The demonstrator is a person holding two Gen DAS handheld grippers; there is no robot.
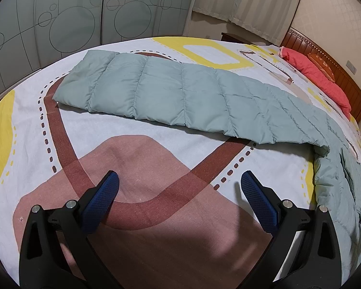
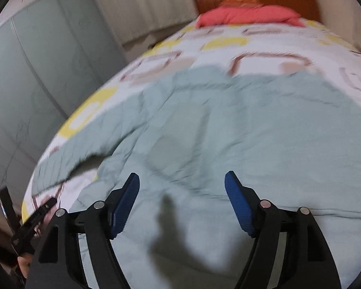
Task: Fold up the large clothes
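Observation:
A pale green quilted down coat (image 1: 170,91) lies spread on the bed; one long sleeve stretches out to the far left, the body runs off to the right. My left gripper (image 1: 179,180) is open and empty above the bare patterned bedsheet (image 1: 137,159), short of the sleeve. In the right wrist view, which is blurred, the coat's body (image 2: 228,125) fills the middle. My right gripper (image 2: 181,180) is open and empty just above it. The left gripper's black frame (image 2: 33,219) shows at the lower left there.
A coral-red pillow or quilt (image 1: 320,74) (image 2: 248,15) lies by the wooden headboard (image 1: 334,72). Frosted wardrobe doors (image 1: 60,21) stand beyond the bed's far side. Curtains (image 1: 243,2) hang at the back. The bed's edge curves along the left.

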